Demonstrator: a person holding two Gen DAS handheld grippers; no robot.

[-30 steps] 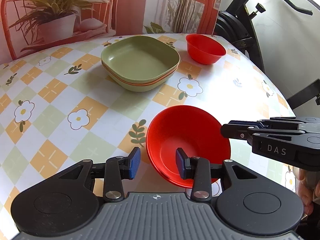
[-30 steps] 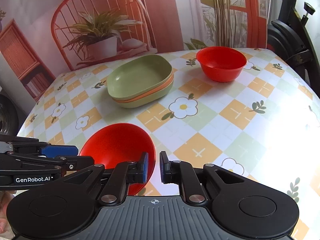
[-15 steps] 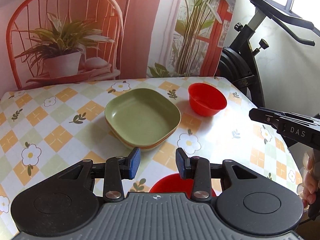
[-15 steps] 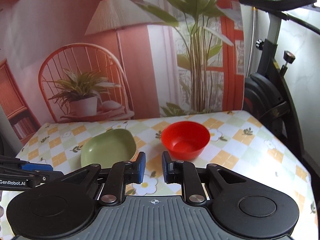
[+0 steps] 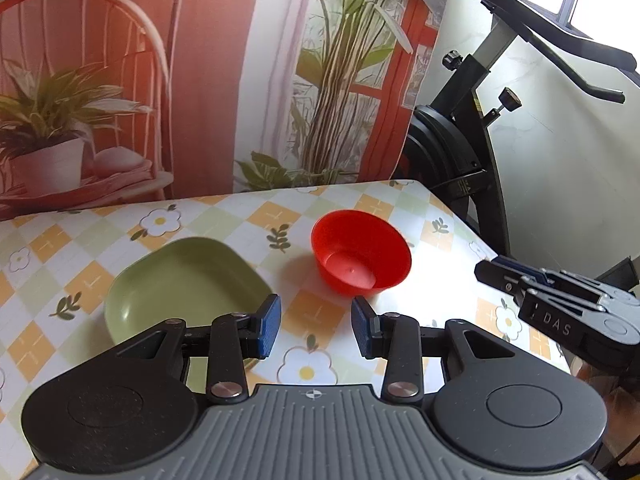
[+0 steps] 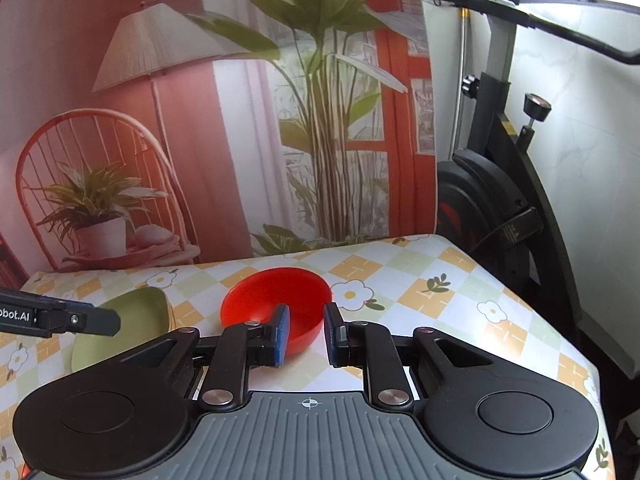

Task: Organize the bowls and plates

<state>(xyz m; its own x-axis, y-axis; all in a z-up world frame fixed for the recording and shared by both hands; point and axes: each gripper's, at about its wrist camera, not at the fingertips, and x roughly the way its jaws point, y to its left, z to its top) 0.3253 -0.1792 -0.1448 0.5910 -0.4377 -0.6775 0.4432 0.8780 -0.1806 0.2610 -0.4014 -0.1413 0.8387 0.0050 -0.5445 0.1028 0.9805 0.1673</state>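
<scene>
Left gripper (image 5: 316, 328) and right gripper (image 6: 306, 334) raised, jaws apart, empty.

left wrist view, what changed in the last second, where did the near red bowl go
Both grippers lifted and tilted up, so the near red bowl dropped out of both views; neither left gripper nor right gripper took hold of anything, and both are open and empty. The far red bowl, the green plate stack and the table stayed put.

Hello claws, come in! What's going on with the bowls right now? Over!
Left claw open, empty. Right claw open, empty. One red bowl on the table beside the green plates. Nothing in the way.
</scene>
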